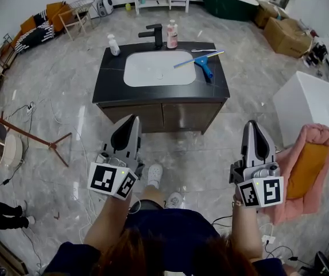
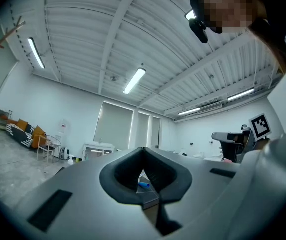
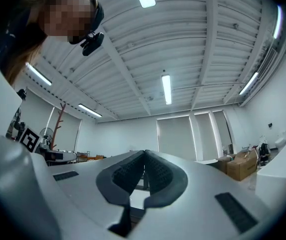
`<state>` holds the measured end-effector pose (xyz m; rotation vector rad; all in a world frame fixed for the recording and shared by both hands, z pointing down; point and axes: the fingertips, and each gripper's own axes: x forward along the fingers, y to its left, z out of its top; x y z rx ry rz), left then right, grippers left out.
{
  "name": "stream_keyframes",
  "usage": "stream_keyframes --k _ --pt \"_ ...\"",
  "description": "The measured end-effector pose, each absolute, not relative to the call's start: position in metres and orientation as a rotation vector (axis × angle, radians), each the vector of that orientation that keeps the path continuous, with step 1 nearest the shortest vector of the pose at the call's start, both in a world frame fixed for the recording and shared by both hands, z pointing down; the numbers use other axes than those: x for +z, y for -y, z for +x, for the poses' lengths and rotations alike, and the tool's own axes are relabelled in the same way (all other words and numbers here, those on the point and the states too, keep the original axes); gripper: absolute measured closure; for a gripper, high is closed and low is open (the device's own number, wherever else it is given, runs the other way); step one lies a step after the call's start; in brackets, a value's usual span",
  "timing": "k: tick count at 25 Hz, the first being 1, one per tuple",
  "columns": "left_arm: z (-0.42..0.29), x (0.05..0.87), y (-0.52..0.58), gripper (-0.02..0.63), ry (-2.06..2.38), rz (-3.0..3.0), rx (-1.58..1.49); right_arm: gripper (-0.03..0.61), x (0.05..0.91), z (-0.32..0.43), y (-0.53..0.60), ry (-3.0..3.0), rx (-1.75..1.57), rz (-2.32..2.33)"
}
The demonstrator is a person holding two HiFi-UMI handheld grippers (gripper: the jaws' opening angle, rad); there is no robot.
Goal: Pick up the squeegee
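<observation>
Text watch | no word, number or brand reads anywhere | square markers [image 1: 113,181] on the cube of the left gripper [image 1: 132,119] and of the right gripper [image 1: 254,125]: black-and-white patterns only, no letters | pink bottle [image 1: 172,34] just behind the sink [image 1: 159,68]: label too small to read

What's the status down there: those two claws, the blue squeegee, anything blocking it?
Left gripper and right gripper both shut, empty, short of the vanity. Squeegee lies on top, right of sink. Nothing lies on it.
</observation>
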<state>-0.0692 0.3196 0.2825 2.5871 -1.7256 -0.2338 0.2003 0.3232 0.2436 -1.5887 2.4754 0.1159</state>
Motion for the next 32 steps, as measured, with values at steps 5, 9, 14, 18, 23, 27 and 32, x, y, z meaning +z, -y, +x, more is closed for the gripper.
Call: stream_keyframes --k 5,9,14,18,23,27,32 --pt "-0.077 0.289 -0.276 0.595 1.698 2.594 -0.246 0.563 0.246 0.189 -0.286 -2.477 0.123 -1.596" --pt "-0.093 0.290 -0.222 0.595 1.669 2.614 -0.247 0.563 0.247 0.169 -0.235 -2.463 0.131 -1.626" --pt "-0.125 0.290 -0.138 0.595 1.628 2.620 -0.260 0.563 0.245 0.131 -0.154 -2.464 0.133 -1.639" --pt "-0.150 0.289 -0.075 0.595 1.604 2.636 -0.264 0.563 0.238 0.102 -0.099 -2.457 0.173 -1.649" --pt "-0.165 0.286 -0.016 0.595 1.565 2.699 -0.224 0.563 0.241 0.082 -0.051 -2.430 0.169 -1.682" --pt "-0.169 0.289 0.017 0.595 1.547 2.707 -0.240 0.563 0.248 0.078 -0.017 -2.433 0.154 -1.709" --pt "-0.174 0.300 0.058 0.595 1.553 2.651 -0.260 0.563 0.245 0.074 0.030 -2.449 0.157 -1.705"
